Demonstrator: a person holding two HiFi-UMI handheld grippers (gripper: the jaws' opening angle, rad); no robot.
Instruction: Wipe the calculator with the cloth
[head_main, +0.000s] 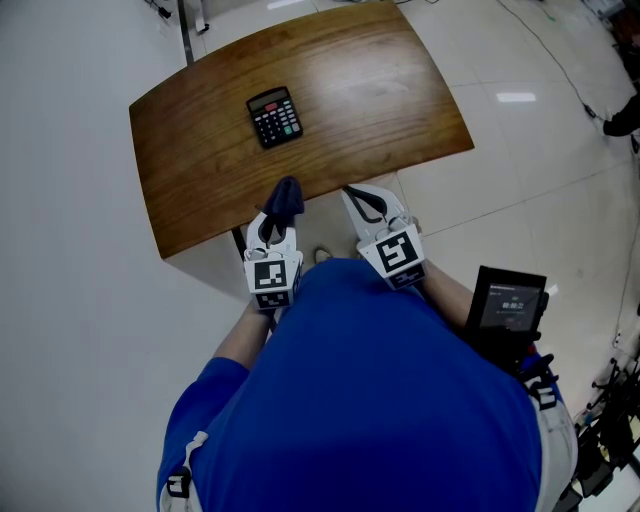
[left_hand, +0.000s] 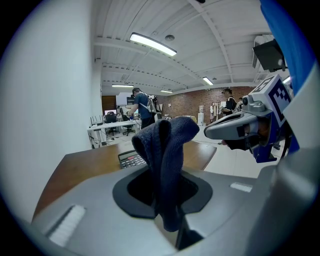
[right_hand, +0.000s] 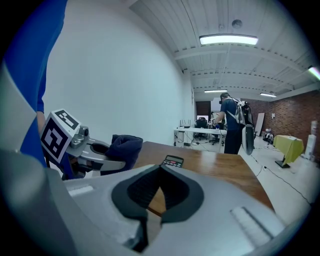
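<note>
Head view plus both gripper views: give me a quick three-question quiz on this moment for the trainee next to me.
1. True or false: the left gripper is shut on the dark blue cloth.
2. Where is the calculator? A) lying on the wooden table, apart from the cloth; B) on the floor; C) covered by the cloth.
3. Fill in: the right gripper has its jaws ___, with nothing between them.

Key: 1 true; 2 A; 3 shut.
</note>
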